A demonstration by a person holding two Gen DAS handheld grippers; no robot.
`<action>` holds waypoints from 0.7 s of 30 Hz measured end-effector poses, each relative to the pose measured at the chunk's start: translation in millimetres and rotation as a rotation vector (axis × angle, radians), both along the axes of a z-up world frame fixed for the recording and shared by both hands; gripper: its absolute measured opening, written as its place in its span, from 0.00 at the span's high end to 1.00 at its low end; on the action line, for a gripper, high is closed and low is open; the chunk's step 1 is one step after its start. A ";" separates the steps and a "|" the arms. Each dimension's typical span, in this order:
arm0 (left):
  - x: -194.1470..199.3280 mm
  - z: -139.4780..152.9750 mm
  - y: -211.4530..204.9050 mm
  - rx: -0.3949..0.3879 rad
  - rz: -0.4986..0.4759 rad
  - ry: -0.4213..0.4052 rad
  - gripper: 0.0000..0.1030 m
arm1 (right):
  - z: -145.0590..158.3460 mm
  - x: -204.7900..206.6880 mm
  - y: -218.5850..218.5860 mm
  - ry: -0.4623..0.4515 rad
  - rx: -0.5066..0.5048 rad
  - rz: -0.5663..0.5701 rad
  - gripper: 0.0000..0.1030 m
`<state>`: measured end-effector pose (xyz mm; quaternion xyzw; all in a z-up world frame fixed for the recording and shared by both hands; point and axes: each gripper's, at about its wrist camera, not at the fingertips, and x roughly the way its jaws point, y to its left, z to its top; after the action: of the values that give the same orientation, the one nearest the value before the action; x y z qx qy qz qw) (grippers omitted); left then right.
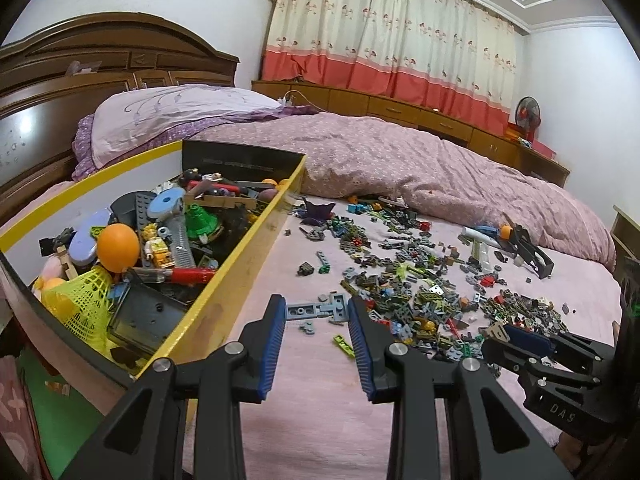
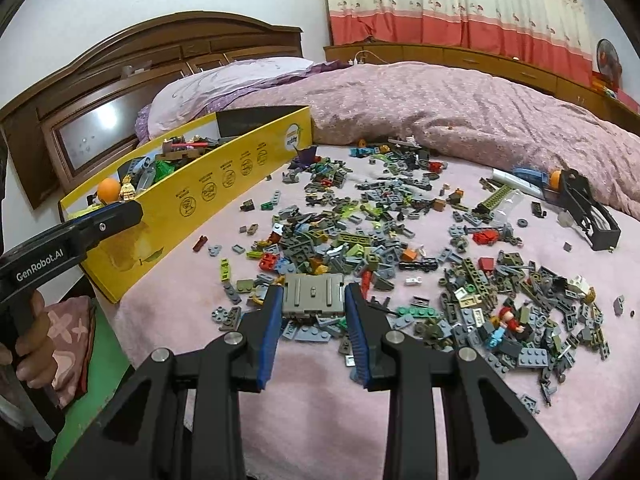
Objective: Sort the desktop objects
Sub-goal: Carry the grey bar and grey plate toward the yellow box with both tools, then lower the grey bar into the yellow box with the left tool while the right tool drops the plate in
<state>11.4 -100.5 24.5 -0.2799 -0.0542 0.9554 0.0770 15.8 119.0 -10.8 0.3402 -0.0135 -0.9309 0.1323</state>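
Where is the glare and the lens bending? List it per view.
Left wrist view: glare spot on the headboard panel; curtain and yellow box edges bow. Right wrist view: glare on the headboard panel; dark corner vignetting; bricks stay sharp.
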 end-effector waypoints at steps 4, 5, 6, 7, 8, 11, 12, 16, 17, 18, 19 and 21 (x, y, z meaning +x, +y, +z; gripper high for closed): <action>0.8 -0.4 -7.1 0.001 0.011 0.001 0.69 | -1.0 -1.0 -8.0 -0.004 0.004 0.013 0.69; 0.9 0.3 -9.0 0.000 0.015 0.005 0.69 | -1.4 -1.6 -10.0 -0.006 0.006 0.017 0.69; 0.7 1.3 -12.0 0.001 0.023 0.009 0.69 | -1.7 -2.3 -11.0 -0.008 0.007 0.020 0.69; 0.3 1.9 -14.4 0.003 0.028 0.011 0.69 | -1.7 -3.5 -12.8 -0.011 0.007 0.024 0.69; 0.0 2.9 -17.9 0.005 0.037 0.014 0.69 | -1.5 -4.8 -14.6 -0.012 0.005 0.026 0.69; -0.4 5.9 -28.7 0.012 0.064 0.021 0.69 | 0.3 -7.7 -20.7 -0.011 -0.003 0.040 0.69; -0.4 7.3 -32.7 0.013 0.072 0.025 0.69 | 1.6 -8.7 -23.5 -0.007 -0.005 0.047 0.69; -1.7 11.6 -46.8 0.012 0.100 0.036 0.69 | 4.5 -11.1 -33.5 0.000 -0.004 0.070 0.69; -1.8 12.9 -49.7 0.012 0.105 0.039 0.69 | 5.0 -11.6 -36.4 0.002 -0.004 0.077 0.69; -2.0 14.6 -53.4 0.011 0.113 0.045 0.69 | 5.5 -12.0 -39.3 0.003 -0.004 0.084 0.69; -2.1 15.8 -57.2 0.010 0.119 0.050 0.69 | 5.9 -12.1 -41.3 0.005 -0.003 0.087 0.69; -3.0 18.3 -62.5 0.003 0.132 0.059 0.69 | 6.3 -13.2 -46.4 0.005 -0.001 0.098 0.69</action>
<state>8.4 -162.9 42.8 -0.2473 -0.0715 0.9662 0.0158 2.6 72.6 -4.4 0.3379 0.0029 -0.9242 0.1781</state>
